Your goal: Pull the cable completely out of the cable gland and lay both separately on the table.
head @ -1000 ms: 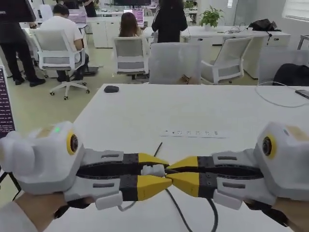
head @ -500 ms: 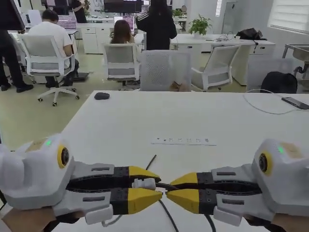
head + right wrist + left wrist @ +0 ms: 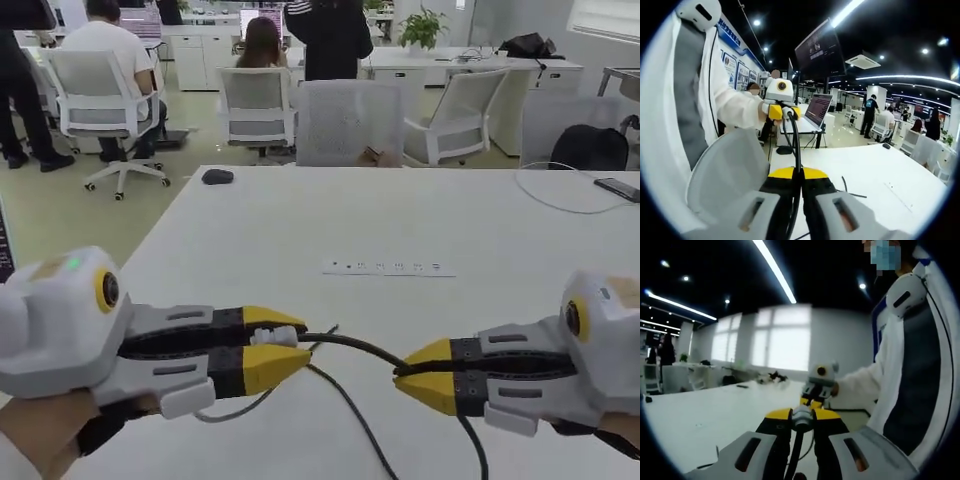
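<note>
The small white cable gland (image 3: 272, 337) is clamped between the yellow jaws of my left gripper (image 3: 300, 343); in the left gripper view the gland (image 3: 801, 416) sits right at the jaw tips. A black cable (image 3: 350, 345) leaves the gland and arcs to my right gripper (image 3: 402, 378), which is shut on it. Both grippers hover above the white table (image 3: 400, 220), a hand's width apart. In the right gripper view the cable (image 3: 795, 145) stretches from my right gripper (image 3: 795, 175) to the left gripper (image 3: 781, 102). More cable (image 3: 350, 420) trails on the table below.
A flat white strip (image 3: 388, 268) lies mid-table, a dark mouse (image 3: 217, 177) at the far left edge, a phone (image 3: 618, 188) and thin cord at far right. Office chairs (image 3: 345, 125) line the far edge; people sit and stand beyond.
The grippers, tip to tip a second ago, have drawn apart. The right one moved right along with the cable, and a bare length of cable now spans the gap.
</note>
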A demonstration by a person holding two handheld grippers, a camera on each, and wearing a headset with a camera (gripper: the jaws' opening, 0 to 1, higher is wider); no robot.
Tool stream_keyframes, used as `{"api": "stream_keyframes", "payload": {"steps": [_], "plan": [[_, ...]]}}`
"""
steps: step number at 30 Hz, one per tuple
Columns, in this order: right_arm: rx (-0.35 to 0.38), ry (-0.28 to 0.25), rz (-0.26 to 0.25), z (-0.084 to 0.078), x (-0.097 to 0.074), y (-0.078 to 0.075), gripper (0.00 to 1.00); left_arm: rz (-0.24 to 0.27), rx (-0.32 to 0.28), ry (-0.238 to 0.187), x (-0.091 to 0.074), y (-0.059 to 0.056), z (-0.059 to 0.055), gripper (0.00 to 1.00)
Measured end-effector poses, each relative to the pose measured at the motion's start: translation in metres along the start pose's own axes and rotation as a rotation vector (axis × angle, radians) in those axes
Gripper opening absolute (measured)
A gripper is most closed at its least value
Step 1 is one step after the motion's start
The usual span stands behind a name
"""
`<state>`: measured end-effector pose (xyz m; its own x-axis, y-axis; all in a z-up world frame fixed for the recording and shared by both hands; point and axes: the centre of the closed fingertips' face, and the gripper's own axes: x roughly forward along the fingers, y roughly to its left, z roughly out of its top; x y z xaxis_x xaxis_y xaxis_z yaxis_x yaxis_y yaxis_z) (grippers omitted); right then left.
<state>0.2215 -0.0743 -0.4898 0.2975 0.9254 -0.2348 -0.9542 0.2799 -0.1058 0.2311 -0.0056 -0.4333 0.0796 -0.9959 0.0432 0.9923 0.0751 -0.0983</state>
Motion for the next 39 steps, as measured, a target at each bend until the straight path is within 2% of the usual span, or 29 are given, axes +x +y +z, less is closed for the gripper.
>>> {"api": "stream_keyframes", "payload": {"steps": [4,8,20,24,27,31,33,36,39], "plan": [[0.000,0.023,-0.019,-0.007,-0.002,-0.002,0.02,0.012,-0.005,-0.013,-0.001,0.002,0.001,0.16],[-0.004,0.033,-0.028,-0.009,-0.001,-0.004,0.02,0.019,0.001,-0.006,0.000,0.003,0.000,0.16],[-0.007,0.039,-0.072,-0.011,0.002,-0.013,0.03,0.055,-0.001,0.000,0.000,0.008,-0.001,0.17],[-0.007,0.044,-0.093,-0.008,0.002,-0.020,0.04,0.070,-0.003,-0.007,0.000,0.013,0.002,0.17],[-0.017,0.033,-0.100,0.001,0.002,-0.023,0.11,0.075,-0.001,-0.013,-0.001,0.014,0.005,0.17],[-0.014,-0.018,-0.078,0.021,0.006,-0.022,0.18,0.073,0.005,-0.001,-0.001,0.014,0.004,0.17],[0.003,-0.062,-0.042,0.035,0.011,-0.018,0.18,0.070,0.008,0.009,0.000,0.013,0.002,0.17],[0.000,-0.080,-0.016,0.043,0.017,-0.015,0.18,0.059,0.011,0.022,0.004,0.010,0.000,0.17],[-0.015,-0.081,0.036,0.048,0.026,-0.006,0.16,0.048,0.018,0.036,0.009,0.007,-0.003,0.17]]}}
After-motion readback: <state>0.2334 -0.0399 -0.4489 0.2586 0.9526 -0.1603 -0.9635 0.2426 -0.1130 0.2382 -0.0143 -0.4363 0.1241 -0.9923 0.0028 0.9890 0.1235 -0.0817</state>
